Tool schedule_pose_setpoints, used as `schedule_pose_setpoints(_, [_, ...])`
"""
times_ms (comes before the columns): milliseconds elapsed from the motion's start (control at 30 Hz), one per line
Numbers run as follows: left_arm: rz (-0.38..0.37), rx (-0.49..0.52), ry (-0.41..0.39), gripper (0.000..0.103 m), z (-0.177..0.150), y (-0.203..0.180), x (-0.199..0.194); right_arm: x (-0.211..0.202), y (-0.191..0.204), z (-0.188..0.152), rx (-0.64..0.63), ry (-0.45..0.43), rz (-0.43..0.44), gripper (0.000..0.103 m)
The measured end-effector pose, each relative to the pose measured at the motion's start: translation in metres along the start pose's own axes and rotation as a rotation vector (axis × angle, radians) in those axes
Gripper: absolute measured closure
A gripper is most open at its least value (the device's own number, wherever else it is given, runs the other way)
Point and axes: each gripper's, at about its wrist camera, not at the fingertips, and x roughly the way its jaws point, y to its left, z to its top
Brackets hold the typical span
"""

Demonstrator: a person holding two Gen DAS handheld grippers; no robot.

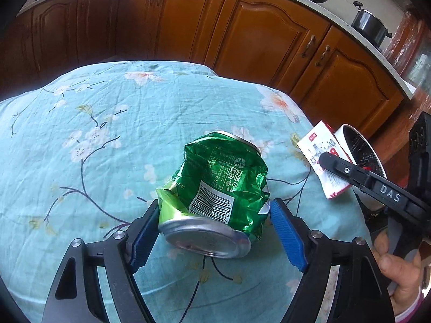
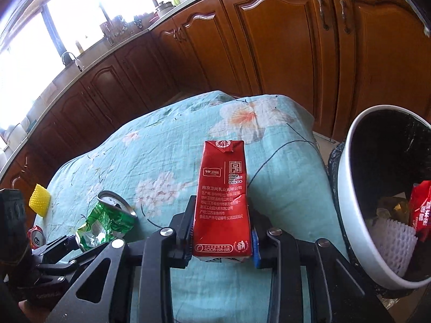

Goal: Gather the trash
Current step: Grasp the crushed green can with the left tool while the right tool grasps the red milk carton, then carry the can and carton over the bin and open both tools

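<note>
A crushed green can [image 1: 219, 185] lies on the floral blue tablecloth [image 1: 107, 123]. My left gripper [image 1: 214, 210] sits around its near end; the left pad touches it, a small gap shows at the right pad. My right gripper [image 2: 222, 215] is shut on a red milk carton [image 2: 222, 202] and holds it over the table's right end, beside a white trash bin [image 2: 347, 202] lined with a black bag. The carton [image 1: 327, 158], the bin [image 1: 358, 145] and the right gripper's fingers [image 1: 363, 177] also show in the left wrist view. The can [image 2: 107, 219] shows in the right wrist view.
The bin holds a red wrapper [image 2: 421, 210] and white foam net [image 2: 396, 237]. A yellow foam net [image 2: 40, 200] and a red can [image 2: 36, 237] lie at the table's left. Wooden cabinets [image 2: 269, 40] stand behind the table.
</note>
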Motion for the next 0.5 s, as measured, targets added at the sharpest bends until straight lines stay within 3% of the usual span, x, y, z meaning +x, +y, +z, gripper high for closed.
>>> schedule_pose_setpoints(200, [0.012,0.048,-0.033,0.026,-0.002,-0.014,-0.002,-0.027,-0.013,-0.010,0.023,-0.028,0.021,0.071])
schedule_pose_setpoints(500, [-0.042,0.104,-0.062,0.026,-0.016,-0.048,-0.028,-0.071,-0.026,-0.021,0.052,-0.086,0.026,0.071])
